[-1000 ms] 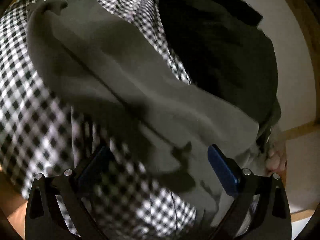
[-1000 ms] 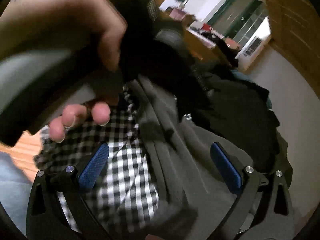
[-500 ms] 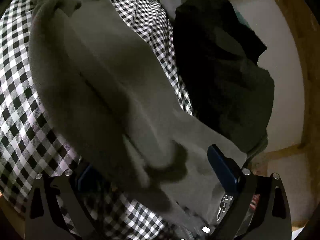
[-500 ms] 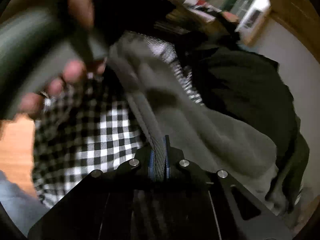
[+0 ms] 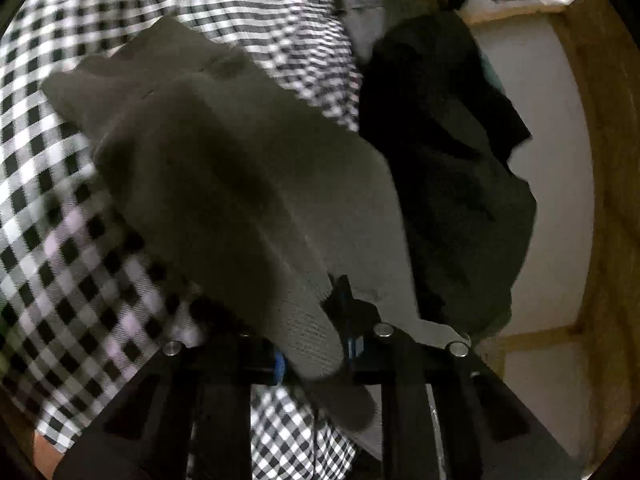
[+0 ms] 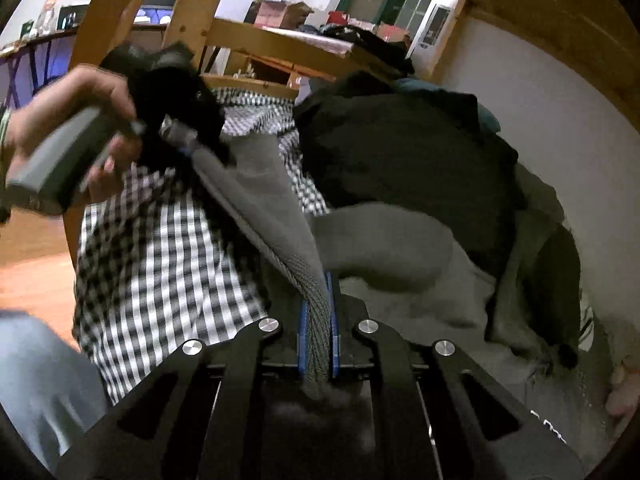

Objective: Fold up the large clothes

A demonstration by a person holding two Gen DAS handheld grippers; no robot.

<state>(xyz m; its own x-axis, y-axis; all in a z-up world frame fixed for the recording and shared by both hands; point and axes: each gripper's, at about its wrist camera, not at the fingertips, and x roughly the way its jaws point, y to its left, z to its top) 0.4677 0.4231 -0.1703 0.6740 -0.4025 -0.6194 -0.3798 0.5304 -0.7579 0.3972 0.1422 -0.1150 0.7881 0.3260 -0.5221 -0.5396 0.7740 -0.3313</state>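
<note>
A grey knit garment (image 5: 248, 184) lies over a black-and-white checked shirt (image 5: 60, 240). My left gripper (image 5: 316, 344) is shut on the grey garment's ribbed edge, which bulges over the blue pads. My right gripper (image 6: 318, 328) is shut on the same grey garment (image 6: 264, 200) at its ribbed hem, and the cloth stretches up and left to the left gripper (image 6: 188, 144), held in the person's hand. The checked shirt (image 6: 160, 264) hangs below that stretched edge.
A pile of black clothes (image 5: 448, 184) lies to the right on a pale surface (image 5: 560, 200), also seen in the right wrist view (image 6: 400, 152). A wooden frame (image 6: 280, 40) stands behind. Wooden floor (image 6: 32, 276) shows at the left.
Both grippers went from open to shut on the grey garment, the right one first and then the left. The garment's edge is now lifted and stretched between them.
</note>
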